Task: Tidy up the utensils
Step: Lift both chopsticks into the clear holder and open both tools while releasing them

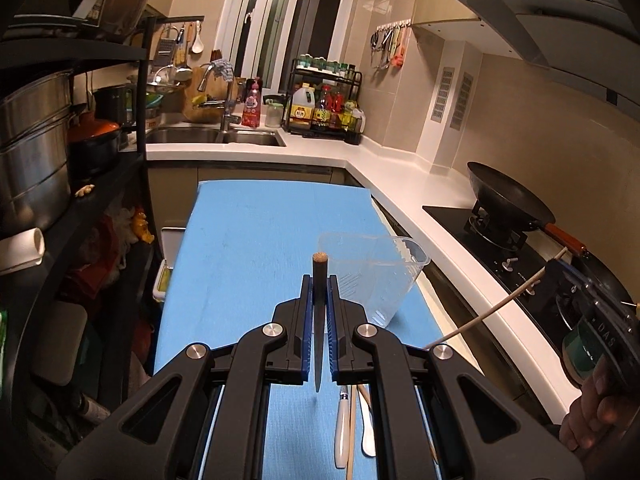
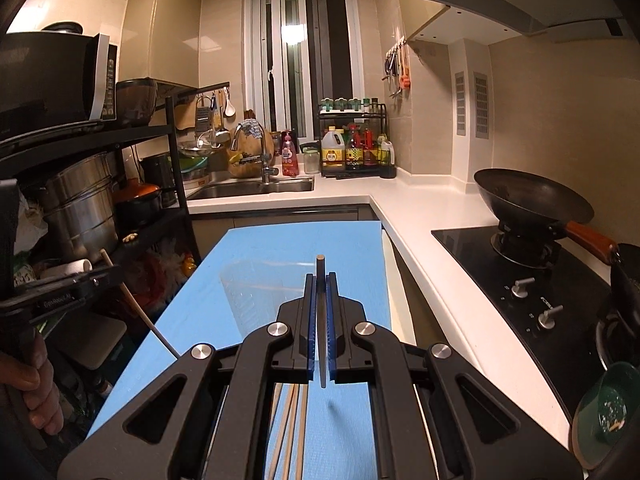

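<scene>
My left gripper (image 1: 320,280) is shut on a dark chopstick (image 1: 319,320) that runs along its fingers, butt end forward, above the blue mat (image 1: 256,240). A clear plastic holder (image 1: 372,276) stands on the mat just right of it. My right gripper (image 2: 320,278) is shut on a second dark chopstick (image 2: 321,332), with the clear holder (image 2: 260,292) just ahead and left. A white-handled utensil (image 1: 342,428), a white spoon (image 1: 367,436) and wooden chopsticks (image 2: 290,432) lie on the mat under the grippers. Each gripper's chopstick shows pale in the other's view.
A black rack (image 1: 80,168) with steel pots stands left of the mat. A white counter (image 1: 400,176) runs right, with a wok (image 1: 508,200) on the black hob (image 2: 520,280). The sink (image 1: 212,136) and a bottle rack (image 1: 324,100) lie at the back.
</scene>
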{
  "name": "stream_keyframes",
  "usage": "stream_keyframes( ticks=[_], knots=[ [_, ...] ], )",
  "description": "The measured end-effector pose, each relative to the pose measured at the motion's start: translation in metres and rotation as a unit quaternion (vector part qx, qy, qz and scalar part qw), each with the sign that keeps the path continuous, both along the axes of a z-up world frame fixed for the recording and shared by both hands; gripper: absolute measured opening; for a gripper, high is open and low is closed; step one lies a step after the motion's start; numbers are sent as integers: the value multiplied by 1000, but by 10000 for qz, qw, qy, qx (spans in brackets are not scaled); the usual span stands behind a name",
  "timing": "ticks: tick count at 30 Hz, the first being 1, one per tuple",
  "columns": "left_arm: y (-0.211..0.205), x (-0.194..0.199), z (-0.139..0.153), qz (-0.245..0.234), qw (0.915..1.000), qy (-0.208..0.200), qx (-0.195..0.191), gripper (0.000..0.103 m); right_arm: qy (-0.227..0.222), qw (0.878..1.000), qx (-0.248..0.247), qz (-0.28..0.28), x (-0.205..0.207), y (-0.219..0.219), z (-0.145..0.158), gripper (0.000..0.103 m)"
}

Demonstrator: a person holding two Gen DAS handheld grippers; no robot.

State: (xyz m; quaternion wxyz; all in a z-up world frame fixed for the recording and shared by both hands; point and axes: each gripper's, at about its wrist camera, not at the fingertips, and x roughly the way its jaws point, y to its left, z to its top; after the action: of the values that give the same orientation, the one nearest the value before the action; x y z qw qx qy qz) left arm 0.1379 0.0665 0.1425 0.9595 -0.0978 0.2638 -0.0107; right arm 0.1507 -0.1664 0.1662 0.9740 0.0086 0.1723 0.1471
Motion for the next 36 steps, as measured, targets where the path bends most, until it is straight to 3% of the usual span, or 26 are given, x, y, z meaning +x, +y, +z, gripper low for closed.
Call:
stream_keyframes(
  ticks=[3, 7, 11, 15, 18, 22, 27, 34, 36],
  knots=[
    [1, 11, 14, -35, 10000, 59, 65, 7, -12, 9999, 92, 91, 11, 1, 22, 5],
    [2, 25, 58, -21, 9999, -21, 158, 7, -128, 9994, 206, 228, 23, 2, 66, 5],
    [-1, 35, 114, -56, 9992, -347, 202, 7, -412, 9982, 276, 328, 34, 7, 114, 5],
    [-13, 58, 149, -103, 9974, -654, 276, 7, -493, 9979, 215, 362, 55, 22, 127, 5],
    [-23, 84, 139, -15, 9972, -627, 411, 7, -355, 9987, 66, 355, 76, 36, 112, 5],
    [-31, 116, 88, -89, 9993, -244, 264, 7, 47, 9992, 14, 400, 97, 47, 74, 5],
    [-38, 136, 33, -146, 9992, 155, 347, 7, 421, 9980, -168, 442, 116, 58, 30, 4],
    [-44, 149, -1, -256, 9973, 485, 489, 7, 770, 9960, -208, 398, 132, 60, -3, 5],
    [-45, 150, -4, -304, 9970, 533, 470, 7, 824, 9956, -239, 381, 132, 61, -7, 10]
  ],
)
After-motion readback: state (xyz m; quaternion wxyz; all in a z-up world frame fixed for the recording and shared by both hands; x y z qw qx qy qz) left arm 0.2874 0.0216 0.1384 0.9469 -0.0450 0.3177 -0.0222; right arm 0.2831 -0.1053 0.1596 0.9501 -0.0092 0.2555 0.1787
